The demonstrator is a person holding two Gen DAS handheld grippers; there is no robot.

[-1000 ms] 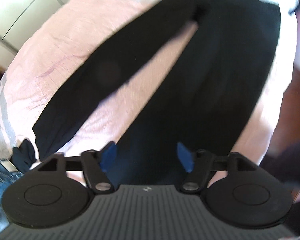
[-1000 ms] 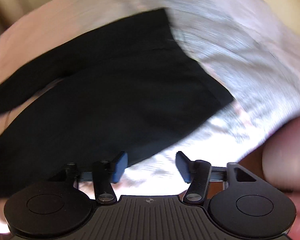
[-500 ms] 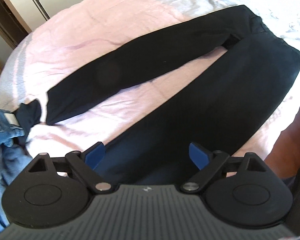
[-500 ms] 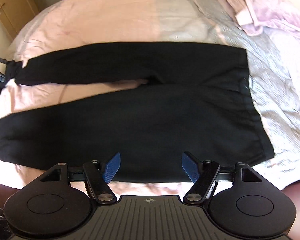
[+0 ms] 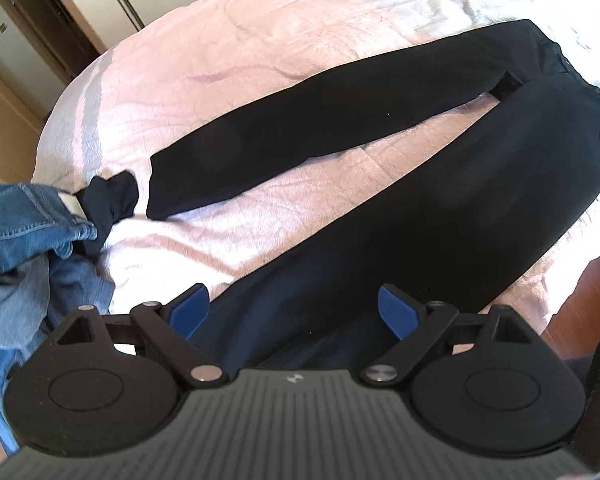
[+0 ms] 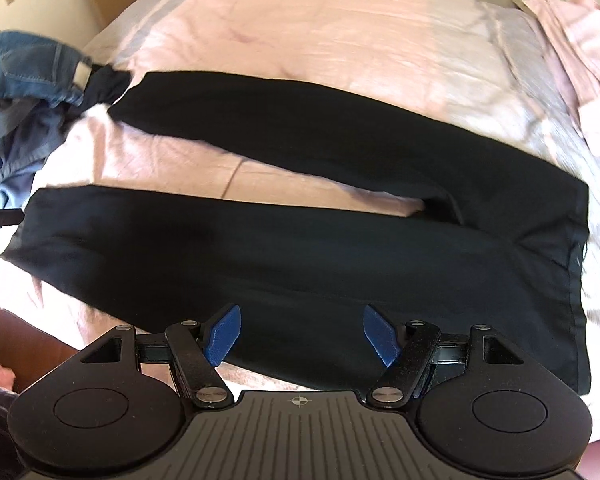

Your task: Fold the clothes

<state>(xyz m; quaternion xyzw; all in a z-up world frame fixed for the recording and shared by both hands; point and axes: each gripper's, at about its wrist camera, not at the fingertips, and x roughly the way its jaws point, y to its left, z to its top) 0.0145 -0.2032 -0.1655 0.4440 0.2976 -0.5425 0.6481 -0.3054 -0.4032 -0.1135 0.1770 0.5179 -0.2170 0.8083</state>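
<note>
The left wrist view shows the left gripper (image 5: 294, 307) with its blue jaws wide apart. They have just been opening, and nothing is between them. They hang above the near leg of the long black cloth trousers (image 5: 452, 208) and do not touch it.

The right wrist view shows the right gripper (image 6: 302, 334) with its blue jaws apart too. They have also just been opening and hold nothing. They hang over the edge of the trousers' near leg, about halfway along it.

The trousers lie flat on the soft pink bed cover (image 5: 260, 40). The two legs are spread apart like a V, with pink cover showing between them. The waist end is at the right of the right wrist view.

A heap of blue denim jeans (image 5: 24, 216) sits at the bed's edge, just beside the end of the far trouser leg. A small dark cloth (image 5: 110, 198) sticks out from the heap. A pale patch on the jeans can be seen, but any words on it are too small to read.

A folded pink cloth (image 6: 580, 52) lies on the bed past the waist end.
</note>
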